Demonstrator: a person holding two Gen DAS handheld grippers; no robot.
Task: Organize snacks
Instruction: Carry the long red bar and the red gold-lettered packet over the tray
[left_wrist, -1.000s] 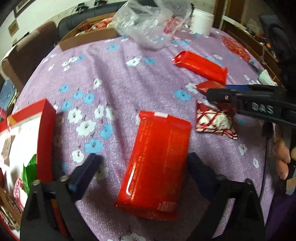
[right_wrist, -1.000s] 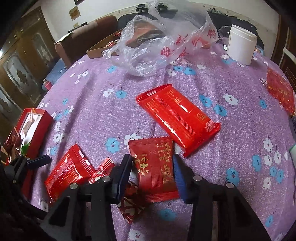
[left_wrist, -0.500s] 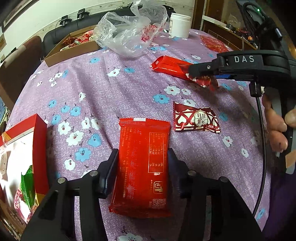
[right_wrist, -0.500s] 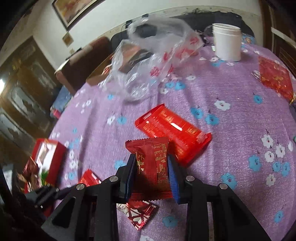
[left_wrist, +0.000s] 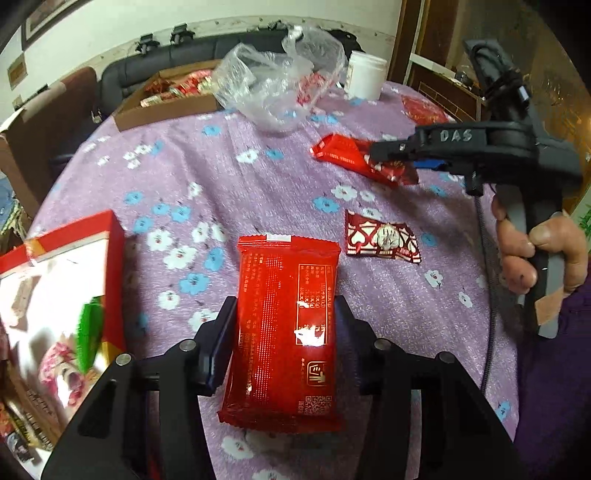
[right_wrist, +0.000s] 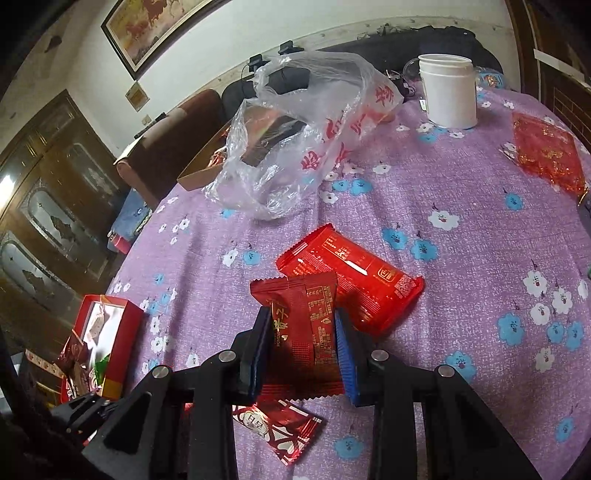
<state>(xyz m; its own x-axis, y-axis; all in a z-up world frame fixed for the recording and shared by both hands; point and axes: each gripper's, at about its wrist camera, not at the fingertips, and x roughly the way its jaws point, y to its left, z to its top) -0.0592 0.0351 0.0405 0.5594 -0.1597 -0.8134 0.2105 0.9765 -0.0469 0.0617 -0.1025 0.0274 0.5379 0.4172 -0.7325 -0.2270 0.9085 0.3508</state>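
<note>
My left gripper (left_wrist: 282, 317) is shut on a large red snack packet (left_wrist: 286, 325) and holds it above the purple flowered tablecloth (left_wrist: 207, 177). My right gripper (right_wrist: 301, 328) is shut on a small dark red snack packet (right_wrist: 303, 332), lifted off the table; it also shows in the left wrist view (left_wrist: 393, 164). Another long red packet (right_wrist: 351, 277) lies on the cloth beyond it. A red-and-white heart-pattern packet (left_wrist: 382, 240) lies flat on the cloth, also seen under my right gripper (right_wrist: 280, 430). An open red box (left_wrist: 62, 295) with snacks inside stands at the left edge.
A crumpled clear plastic bag (right_wrist: 295, 129) and a white jar (right_wrist: 448, 90) stand at the far side. A cardboard tray of snacks (left_wrist: 166, 96) is at the back left. A red mesh pouch (right_wrist: 546, 155) lies at the right edge. Chairs surround the table.
Both grippers closed on their packets and lifted them off the cloth. The right gripper rose with the small packet; the left gripper straightened and raised the large packet.
</note>
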